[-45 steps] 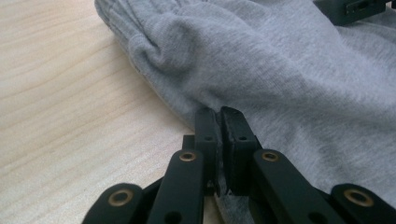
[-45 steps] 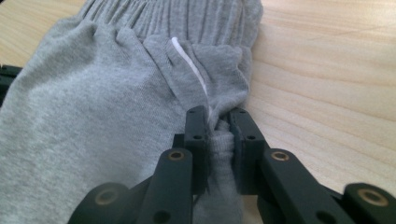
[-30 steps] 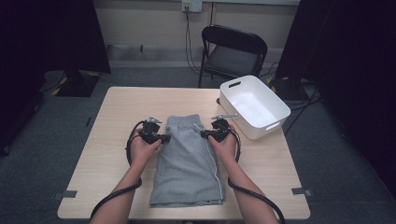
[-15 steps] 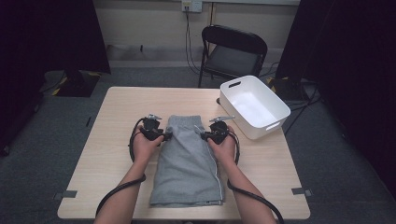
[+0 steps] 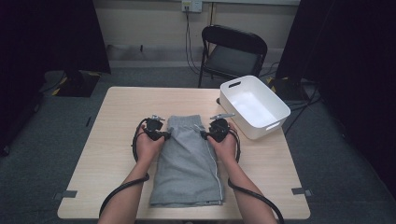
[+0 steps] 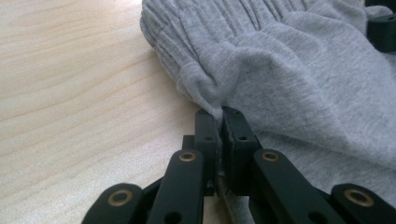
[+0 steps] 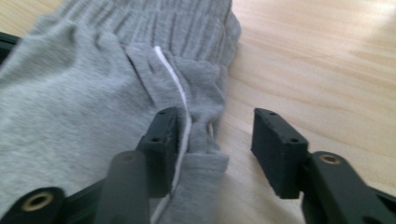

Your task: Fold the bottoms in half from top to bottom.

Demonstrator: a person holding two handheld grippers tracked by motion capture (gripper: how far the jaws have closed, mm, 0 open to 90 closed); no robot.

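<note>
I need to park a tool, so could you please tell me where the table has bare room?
Bare table lies left of the grey shorts and along the far edge. The right is crowded by the white bin.

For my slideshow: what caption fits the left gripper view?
Left gripper pinches the grey shorts' edge on the wooden table.

Bare light wooden tabletop (image 5: 116,135) at nine o'clock of the grey cotton shorts (image 5: 187,163); white plastic bin (image 5: 254,107) obstructs at two o'clock.
</note>
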